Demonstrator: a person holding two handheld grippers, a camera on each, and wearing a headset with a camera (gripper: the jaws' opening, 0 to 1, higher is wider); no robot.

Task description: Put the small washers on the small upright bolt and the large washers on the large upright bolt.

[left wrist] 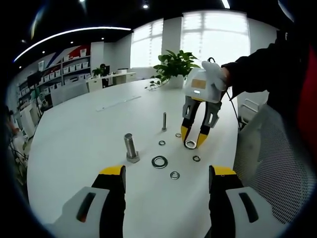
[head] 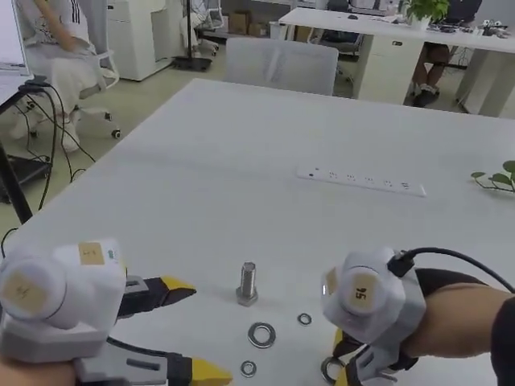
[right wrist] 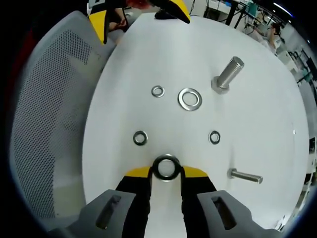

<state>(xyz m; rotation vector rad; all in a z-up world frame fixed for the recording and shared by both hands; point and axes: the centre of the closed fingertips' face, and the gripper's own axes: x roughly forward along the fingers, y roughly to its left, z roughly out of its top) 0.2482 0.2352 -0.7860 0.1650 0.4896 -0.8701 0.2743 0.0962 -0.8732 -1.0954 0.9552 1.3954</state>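
The large upright bolt [head: 247, 284] [left wrist: 130, 147] [right wrist: 227, 74] stands on the white table. Farther off stands the thin small bolt [left wrist: 164, 121] [right wrist: 245, 175]. My right gripper [head: 338, 371] [left wrist: 194, 140] [right wrist: 166, 171] is shut on a large washer [head: 328, 370] [left wrist: 190, 144] [right wrist: 166, 167], just above the table. Another large washer [head: 261, 334] [left wrist: 159, 161] [right wrist: 189, 98] lies flat near the large bolt. Small washers [head: 304, 319] [head: 248, 368] [right wrist: 140, 138] lie scattered around it. My left gripper [head: 208, 331] [left wrist: 168, 171] is open with nothing between its yellow-tipped jaws, left of the bolts.
A white power strip [head: 360, 180] lies farther back on the table [head: 201, 177]. Plant leaves [head: 497, 178] reach in at the right edge. A grey chair [head: 280, 64] stands at the far side, and a mesh chair [right wrist: 44, 124] at the near edge.
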